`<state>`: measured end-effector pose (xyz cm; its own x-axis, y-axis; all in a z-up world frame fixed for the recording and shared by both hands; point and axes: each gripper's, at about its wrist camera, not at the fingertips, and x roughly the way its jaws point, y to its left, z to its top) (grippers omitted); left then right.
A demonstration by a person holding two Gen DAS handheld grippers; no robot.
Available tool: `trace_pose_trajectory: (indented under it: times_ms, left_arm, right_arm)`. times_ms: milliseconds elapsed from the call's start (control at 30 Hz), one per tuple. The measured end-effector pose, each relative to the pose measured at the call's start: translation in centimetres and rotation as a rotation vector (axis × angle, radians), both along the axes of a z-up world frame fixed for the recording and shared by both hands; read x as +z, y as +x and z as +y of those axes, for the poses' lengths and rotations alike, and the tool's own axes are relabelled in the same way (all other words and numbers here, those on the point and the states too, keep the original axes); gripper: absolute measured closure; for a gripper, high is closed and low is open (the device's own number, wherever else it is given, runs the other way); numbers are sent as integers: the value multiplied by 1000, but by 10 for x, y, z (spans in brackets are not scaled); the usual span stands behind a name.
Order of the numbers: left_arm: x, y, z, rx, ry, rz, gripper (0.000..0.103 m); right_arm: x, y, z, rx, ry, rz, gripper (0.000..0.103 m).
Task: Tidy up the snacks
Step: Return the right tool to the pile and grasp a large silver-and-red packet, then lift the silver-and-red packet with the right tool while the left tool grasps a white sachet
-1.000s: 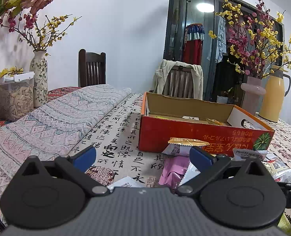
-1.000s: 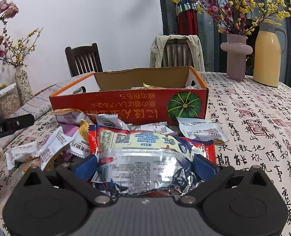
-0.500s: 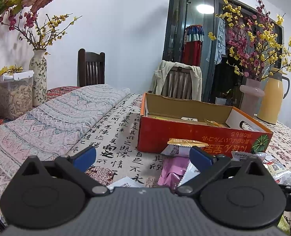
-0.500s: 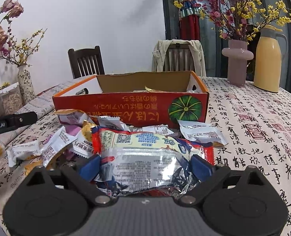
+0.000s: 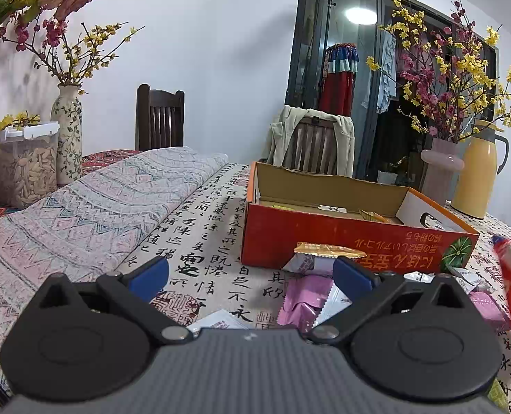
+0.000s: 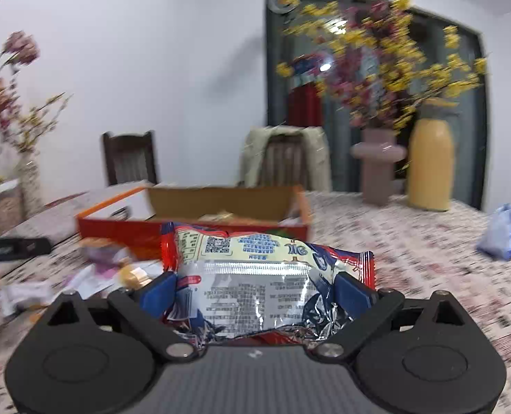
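My right gripper (image 6: 255, 284) is shut on a red and silver snack bag (image 6: 255, 276) and holds it above the table, in front of the open red cardboard box (image 6: 124, 227). The bag's red edge shows at the right of the left wrist view (image 5: 510, 289). My left gripper (image 5: 252, 270) is open and empty, low over the table, facing the red box (image 5: 324, 241). Loose snacks lie before the box: a gold-topped packet (image 5: 324, 250), a pink packet (image 5: 300, 300) and small white packets (image 6: 24, 293). A few snacks lie inside the box (image 5: 372, 215).
A folded patterned cloth (image 5: 83, 214) covers the table's left side. A jar of seeds (image 5: 28, 169) and a vase (image 5: 68, 131) stand far left. A pink vase (image 6: 376, 169) and a yellow thermos (image 6: 429, 165) stand behind the box. A blue-white bag (image 6: 502, 233) lies at right.
My right gripper has lifted the red and silver bag off the pile and is moving fast; its view is blurred. The left gripper has barely moved.
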<state>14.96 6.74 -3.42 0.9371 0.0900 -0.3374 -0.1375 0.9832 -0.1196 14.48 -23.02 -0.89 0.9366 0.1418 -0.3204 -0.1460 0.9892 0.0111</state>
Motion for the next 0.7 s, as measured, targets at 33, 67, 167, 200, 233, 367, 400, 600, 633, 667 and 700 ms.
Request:
trace_pose_trajectory:
  times_ms: [33,67,167,200,233,367,400,600,633,667,700]
  left_arm:
    - [0,0,0,0,0,0,0]
    - [0,0,0,1,2,0,0]
    - [0,0,-1,4,7,3,0]
    - [0,0,-1,5,8,3,0]
    - [1,0,-1,8,9,6,0]
    - [2,5,-1,55,23,47,0]
    - [4,6,1,56,23,66,0]
    - [17,5,20,59,-5,141,0]
    - [19,5,24,59,-10,163,0]
    - [19,6,28,52,-16,188,0]
    - [18,7,31,44,-21,205,0]
  right_arm:
    - [0,2,-5,-20,-1,-4,6]
    - [0,5,-11,-39,1,-5,6]
    - [-5,13,-20,-67,16,1,6]
    - [-8,15,-22,-70,24,4,6]
    - [-11,17,-22,-70,31,13,6]
    - [-18,22,-24,-61,40,37,6]
    - [-18,22,-23,-56,39,39,6]
    - [-20,20,-24,-45,48,39,5]
    - [-20,19,-24,-44,50,38,5]
    - [-19,19,-24,-44,52,37,5]
    - [-19,19,-24,-44,54,36,5]
